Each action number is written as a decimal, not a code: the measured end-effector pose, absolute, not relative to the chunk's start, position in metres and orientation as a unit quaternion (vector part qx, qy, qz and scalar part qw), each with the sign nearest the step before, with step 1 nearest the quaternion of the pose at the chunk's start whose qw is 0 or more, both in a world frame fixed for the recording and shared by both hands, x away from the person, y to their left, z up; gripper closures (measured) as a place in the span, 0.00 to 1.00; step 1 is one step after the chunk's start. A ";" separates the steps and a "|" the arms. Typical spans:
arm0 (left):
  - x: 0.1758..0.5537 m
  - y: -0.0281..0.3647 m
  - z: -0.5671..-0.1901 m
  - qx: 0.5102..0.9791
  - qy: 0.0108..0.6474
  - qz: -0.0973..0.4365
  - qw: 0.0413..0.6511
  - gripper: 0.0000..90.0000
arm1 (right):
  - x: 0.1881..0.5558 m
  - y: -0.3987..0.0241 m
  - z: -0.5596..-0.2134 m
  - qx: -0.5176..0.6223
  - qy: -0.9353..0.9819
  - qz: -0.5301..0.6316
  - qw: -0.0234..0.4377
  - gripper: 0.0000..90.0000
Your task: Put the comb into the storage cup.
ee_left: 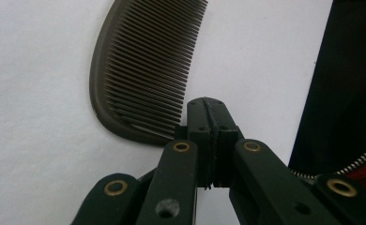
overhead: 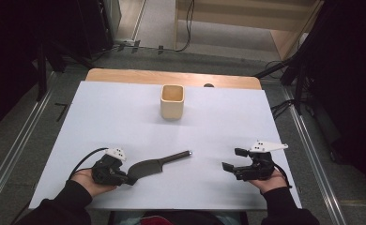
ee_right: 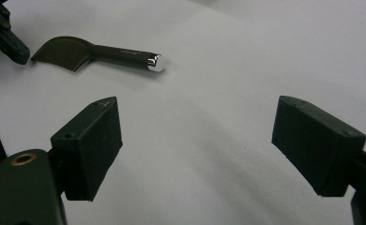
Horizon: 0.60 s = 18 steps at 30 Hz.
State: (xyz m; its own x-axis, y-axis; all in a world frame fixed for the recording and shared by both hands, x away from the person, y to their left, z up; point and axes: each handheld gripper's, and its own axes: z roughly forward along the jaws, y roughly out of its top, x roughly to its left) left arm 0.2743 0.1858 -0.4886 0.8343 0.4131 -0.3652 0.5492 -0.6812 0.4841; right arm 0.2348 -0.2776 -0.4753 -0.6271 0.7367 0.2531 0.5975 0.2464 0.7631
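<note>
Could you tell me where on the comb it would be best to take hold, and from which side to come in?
Probably the handle. The comb lies flat on the white table, its slim, straight handle pointing toward the open right tongs, with bare table around it. Come from above on that side and close across the handle's width. The left tongs are shut at the toothed end, which looks too wide and thin to pinch.

On the table (overhead: 125, 108), a comb (overhead: 155, 165) lies near the front edge, just right of the left gripper (overhead: 130, 178) (the right gripper (overhead: 232, 160) sits well apart, farther right); a cup (overhead: 172, 101) stands behind it.
</note>
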 end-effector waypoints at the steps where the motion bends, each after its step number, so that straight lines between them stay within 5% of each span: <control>1: 0.275 0.185 -0.490 0.911 0.261 -0.115 0.298 1.00 | 0.235 -0.278 -0.475 0.425 0.785 0.443 0.079 0.16; 18: 0.286 0.185 -0.492 0.906 0.279 -0.095 0.304 1.00 | 0.235 -0.278 -0.475 0.425 0.786 0.443 0.079 0.16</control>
State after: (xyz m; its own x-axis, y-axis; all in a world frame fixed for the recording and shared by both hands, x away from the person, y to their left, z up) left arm 0.2855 0.1848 -0.4918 0.8260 0.4488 -0.3409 0.5636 -0.6596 0.4972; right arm 0.2353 -0.2777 -0.4755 -0.6265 0.7377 0.2516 0.5973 0.2469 0.7631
